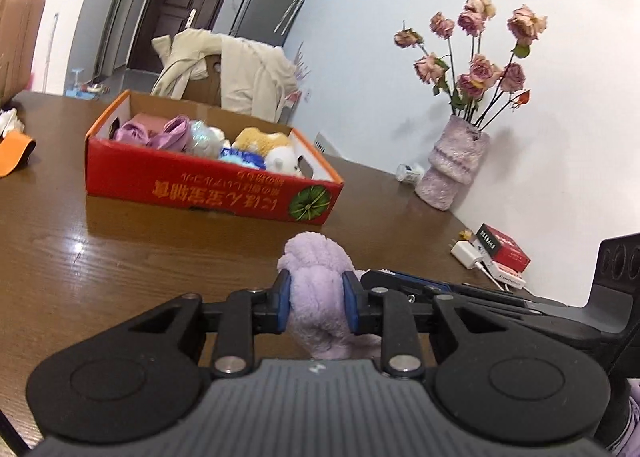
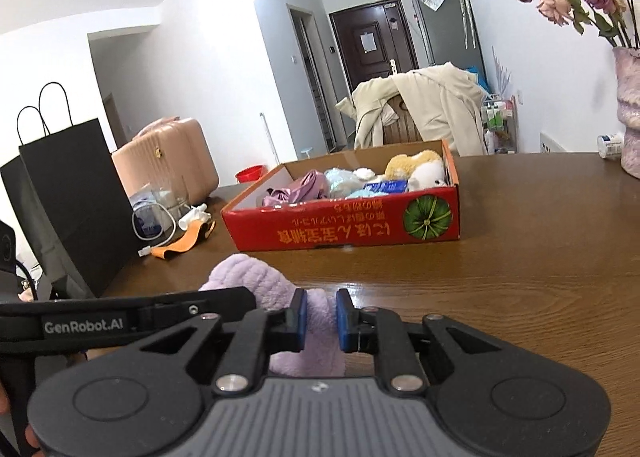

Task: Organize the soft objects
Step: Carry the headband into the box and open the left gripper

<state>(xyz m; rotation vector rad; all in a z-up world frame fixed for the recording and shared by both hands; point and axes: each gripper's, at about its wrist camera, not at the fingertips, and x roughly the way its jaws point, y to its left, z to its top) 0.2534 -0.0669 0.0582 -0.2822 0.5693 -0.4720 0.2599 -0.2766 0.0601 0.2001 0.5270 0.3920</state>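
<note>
A fluffy lilac cloth (image 1: pixel 316 269) is pinched by both grippers just above the brown table. My left gripper (image 1: pixel 316 303) is shut on one part of it. My right gripper (image 2: pixel 321 319) is shut on another part of the same cloth (image 2: pixel 256 281); the left gripper's black body lies just to its left. A red cardboard box (image 1: pixel 208 193) stands beyond on the table, holding several soft toys and purple fabric (image 1: pixel 172 133). It also shows in the right wrist view (image 2: pixel 344 229), straight ahead.
A fuzzy purple vase of dried roses (image 1: pixel 452 165) stands by the right wall, with a red packet and a white charger (image 1: pixel 500 253) nearby. A black paper bag (image 2: pixel 76 197), cables and an orange strap (image 2: pixel 184 241) lie at the table's left. A coat-draped chair (image 2: pixel 420 109) is behind the box.
</note>
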